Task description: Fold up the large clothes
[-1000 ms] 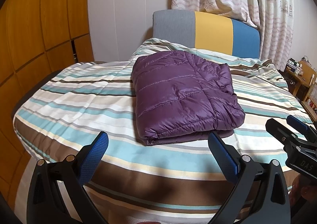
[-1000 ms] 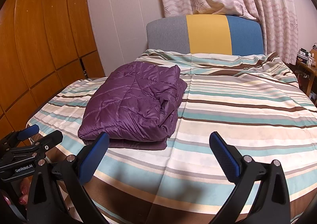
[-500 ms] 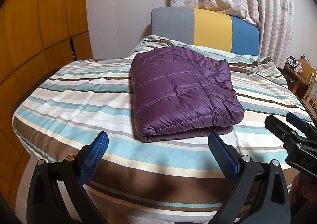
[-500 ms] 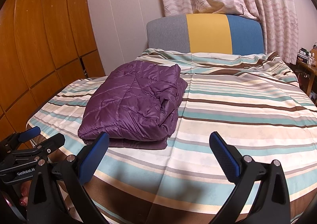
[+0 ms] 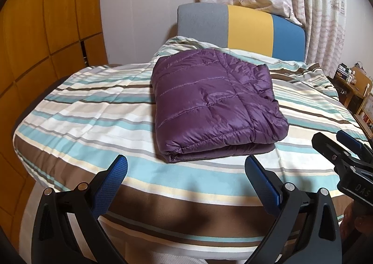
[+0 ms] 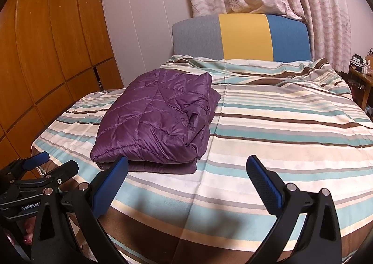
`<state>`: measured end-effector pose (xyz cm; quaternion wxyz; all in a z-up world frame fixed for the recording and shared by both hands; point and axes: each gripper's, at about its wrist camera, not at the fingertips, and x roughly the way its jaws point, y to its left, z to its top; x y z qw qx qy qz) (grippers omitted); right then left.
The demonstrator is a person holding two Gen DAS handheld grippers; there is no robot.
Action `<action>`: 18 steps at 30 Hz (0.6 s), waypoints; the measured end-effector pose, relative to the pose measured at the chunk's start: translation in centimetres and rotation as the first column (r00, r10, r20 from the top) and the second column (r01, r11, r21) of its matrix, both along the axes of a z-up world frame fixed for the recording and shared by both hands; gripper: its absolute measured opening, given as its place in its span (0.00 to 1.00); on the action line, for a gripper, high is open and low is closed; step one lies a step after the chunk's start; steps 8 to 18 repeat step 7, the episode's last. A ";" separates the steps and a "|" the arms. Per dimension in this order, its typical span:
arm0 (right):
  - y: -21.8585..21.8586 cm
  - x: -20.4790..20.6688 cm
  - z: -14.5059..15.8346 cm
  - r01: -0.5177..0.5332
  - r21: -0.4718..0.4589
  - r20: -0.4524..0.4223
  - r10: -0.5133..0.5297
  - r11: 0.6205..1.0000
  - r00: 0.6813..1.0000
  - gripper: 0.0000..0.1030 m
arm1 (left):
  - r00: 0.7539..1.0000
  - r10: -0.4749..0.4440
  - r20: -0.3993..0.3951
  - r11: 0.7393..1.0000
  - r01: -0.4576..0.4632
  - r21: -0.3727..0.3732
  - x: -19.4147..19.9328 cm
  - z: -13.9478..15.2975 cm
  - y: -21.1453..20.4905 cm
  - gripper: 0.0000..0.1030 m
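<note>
We see the purple jacket (image 5: pixel 216 105) folded flat on the striped bed cover (image 5: pixel 88 114), toward its left half; the right half lies bare. Our left gripper (image 5: pixel 186 170) and right gripper (image 6: pixel 187 170) hang spread wide, empty, just short of the jacket's near edge.
</note>
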<state>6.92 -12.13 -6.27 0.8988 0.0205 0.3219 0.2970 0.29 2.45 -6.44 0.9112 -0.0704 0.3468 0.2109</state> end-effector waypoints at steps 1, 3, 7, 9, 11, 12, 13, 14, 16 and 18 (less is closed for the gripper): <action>0.0 0.1 -0.1 0.000 0.002 -0.006 0.000 1.000 1.000 0.98 | 1.000 0.003 -0.005 1.000 -0.003 -0.006 0.1 -0.2 0.2 0.97; -0.1 0.3 -0.4 0.001 0.001 -0.019 -0.001 1.000 1.000 0.98 | 1.000 0.007 -0.018 1.000 -0.007 -0.017 0.3 -0.5 0.5 0.97; -0.3 1.4 -1.3 0.019 -0.003 -0.052 -0.020 1.000 0.998 0.98 | 0.998 0.033 -0.054 0.999 -0.035 -0.034 0.9 -1.5 1.7 0.97; -0.3 1.4 -1.3 0.019 -0.003 -0.052 -0.020 1.000 0.998 0.98 | 0.998 0.033 -0.054 0.999 -0.035 -0.034 0.9 -1.5 1.7 0.97; -0.3 1.4 -1.3 0.019 -0.003 -0.052 -0.020 1.000 0.998 0.98 | 0.998 0.033 -0.054 0.999 -0.035 -0.034 0.9 -1.5 1.7 0.97; -0.3 1.4 -1.3 0.019 -0.003 -0.052 -0.020 1.000 0.998 0.98 | 0.998 0.033 -0.054 0.999 -0.035 -0.034 0.9 -1.5 1.7 0.97; -0.3 1.4 -1.3 0.019 -0.003 -0.052 -0.020 1.000 0.998 0.98 | 0.998 0.033 -0.054 0.999 -0.035 -0.034 0.9 -1.5 1.7 0.97; -0.3 1.4 -1.3 0.019 -0.003 -0.052 -0.020 1.000 0.998 0.98 | 0.998 0.033 -0.054 0.999 -0.035 -0.034 0.9 -1.5 1.7 0.97; -0.3 1.4 -1.3 0.019 -0.003 -0.052 -0.020 1.000 0.998 0.98 | 0.998 0.033 -0.054 0.999 -0.035 -0.034 0.9 -1.5 1.7 0.97; -0.3 1.4 -1.3 0.019 -0.003 -0.052 -0.020 1.000 0.998 0.98 | 0.998 0.033 -0.054 0.999 -0.035 -0.034 0.9 -1.5 1.7 0.97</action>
